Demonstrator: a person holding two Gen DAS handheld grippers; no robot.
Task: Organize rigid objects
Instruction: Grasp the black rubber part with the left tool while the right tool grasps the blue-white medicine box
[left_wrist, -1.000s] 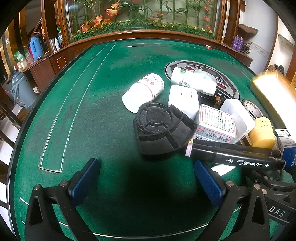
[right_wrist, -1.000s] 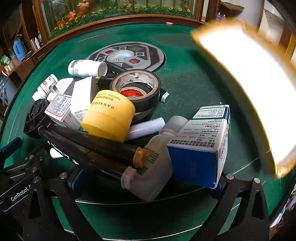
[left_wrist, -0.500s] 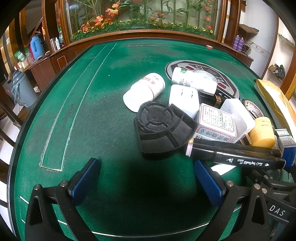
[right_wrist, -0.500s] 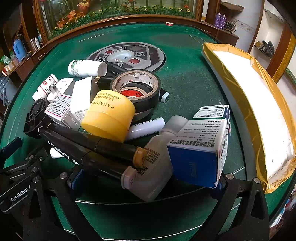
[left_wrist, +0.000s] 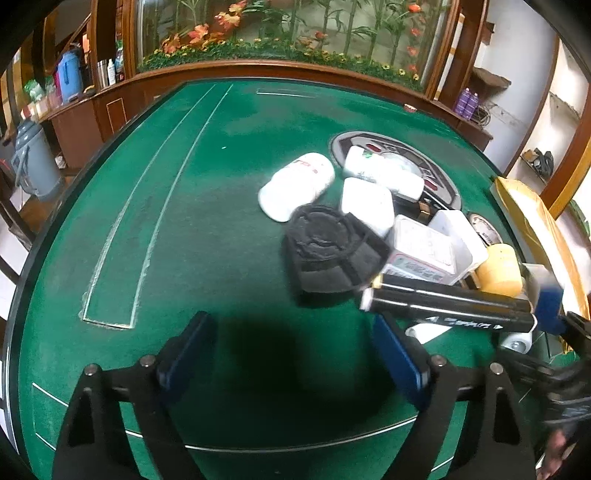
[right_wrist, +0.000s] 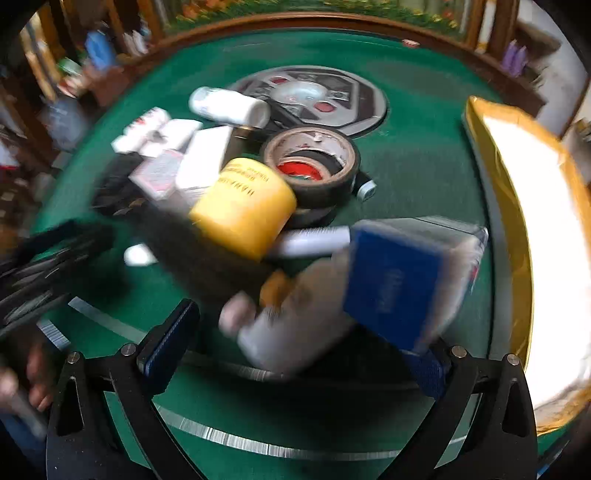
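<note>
Your left claw (left_wrist: 291, 354) is closing over bare green surface (left_wrist: 207, 229), nothing between its pads. Your right claw (right_wrist: 295, 339) stands released around a blurred white bottle (right_wrist: 291, 332), beside the blue box (right_wrist: 399, 280), yellow jar (right_wrist: 243, 206) and tape roll (right_wrist: 314, 162).

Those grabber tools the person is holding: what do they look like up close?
Each is a black frame that forks into two flat arms with triangular cut-outs and silver rivets. The left gripper and the right gripper both end in fingers faced with ribbed blue pads. No cables or markings can be made out. Bare fingertips show at the frame edges; no sleeve is visible.
</note>
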